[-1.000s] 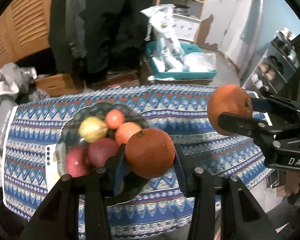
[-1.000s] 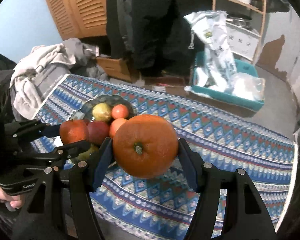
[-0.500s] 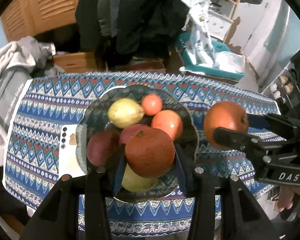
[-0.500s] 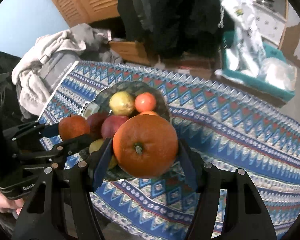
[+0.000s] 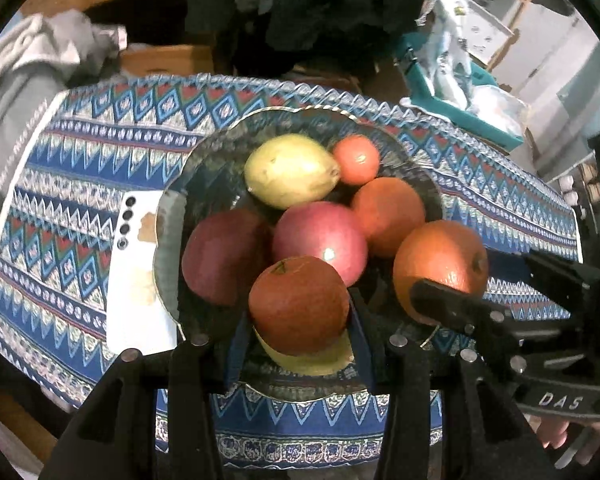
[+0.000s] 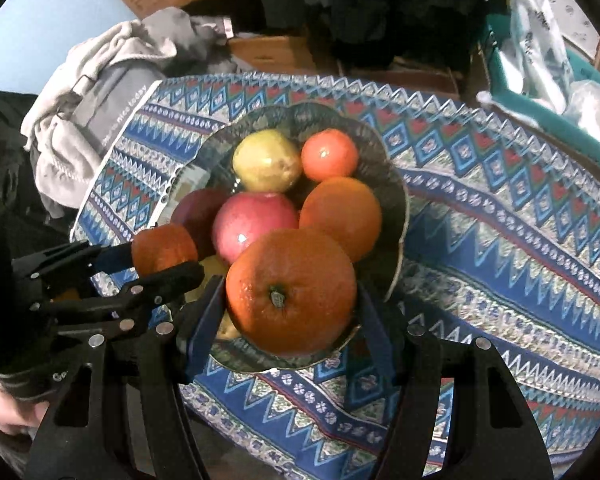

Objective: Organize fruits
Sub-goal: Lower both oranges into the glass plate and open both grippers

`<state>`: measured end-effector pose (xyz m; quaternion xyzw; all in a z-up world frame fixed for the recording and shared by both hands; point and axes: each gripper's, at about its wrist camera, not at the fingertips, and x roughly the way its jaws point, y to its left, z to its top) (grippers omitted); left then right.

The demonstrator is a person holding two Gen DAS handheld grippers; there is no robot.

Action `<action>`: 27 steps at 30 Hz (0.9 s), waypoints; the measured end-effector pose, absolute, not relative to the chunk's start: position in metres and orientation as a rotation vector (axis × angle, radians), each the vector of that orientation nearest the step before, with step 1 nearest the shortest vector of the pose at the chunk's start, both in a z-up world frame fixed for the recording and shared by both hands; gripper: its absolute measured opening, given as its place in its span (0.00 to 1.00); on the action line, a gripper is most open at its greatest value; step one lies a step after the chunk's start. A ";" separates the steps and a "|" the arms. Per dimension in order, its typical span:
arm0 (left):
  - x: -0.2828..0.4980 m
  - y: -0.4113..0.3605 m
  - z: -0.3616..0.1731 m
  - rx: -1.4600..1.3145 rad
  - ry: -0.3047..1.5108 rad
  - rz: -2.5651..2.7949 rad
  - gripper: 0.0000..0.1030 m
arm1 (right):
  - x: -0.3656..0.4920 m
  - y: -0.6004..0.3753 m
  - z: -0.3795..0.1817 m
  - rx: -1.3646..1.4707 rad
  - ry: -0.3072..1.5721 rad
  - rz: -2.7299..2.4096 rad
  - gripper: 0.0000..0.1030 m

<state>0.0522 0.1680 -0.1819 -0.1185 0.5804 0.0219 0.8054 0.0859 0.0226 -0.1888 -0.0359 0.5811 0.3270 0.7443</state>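
We've got both sets of fingers (image 5: 298, 356) (image 6: 290, 320) pinching an orange (image 5: 299, 304) (image 6: 291, 290) each over the bowl (image 5: 204, 160), ready to drop them in.

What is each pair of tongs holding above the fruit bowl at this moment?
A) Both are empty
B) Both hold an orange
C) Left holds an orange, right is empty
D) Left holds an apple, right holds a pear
B: the left tongs clamp a darker orange, and the right tongs clamp a larger orange, both over the bowl.
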 end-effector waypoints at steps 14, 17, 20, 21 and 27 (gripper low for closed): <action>0.050 0.172 -0.170 -0.257 1.211 0.061 0.56 | 0.089 0.017 -0.177 -0.035 1.252 0.724 0.64; 0.048 0.167 -0.165 -0.244 1.205 0.057 0.56 | 0.089 0.012 -0.166 -0.046 1.224 0.700 0.64; 0.045 0.163 -0.158 -0.234 1.197 0.054 0.56 | 0.088 0.004 -0.151 -0.063 1.184 0.675 0.64; 0.044 0.162 -0.154 -0.233 1.189 0.049 0.56 | 0.087 0.002 -0.146 -0.068 1.171 0.666 0.64; 0.036 0.155 -0.130 -0.231 1.135 0.032 0.61 | 0.083 -0.015 -0.119 -0.075 1.107 0.624 0.65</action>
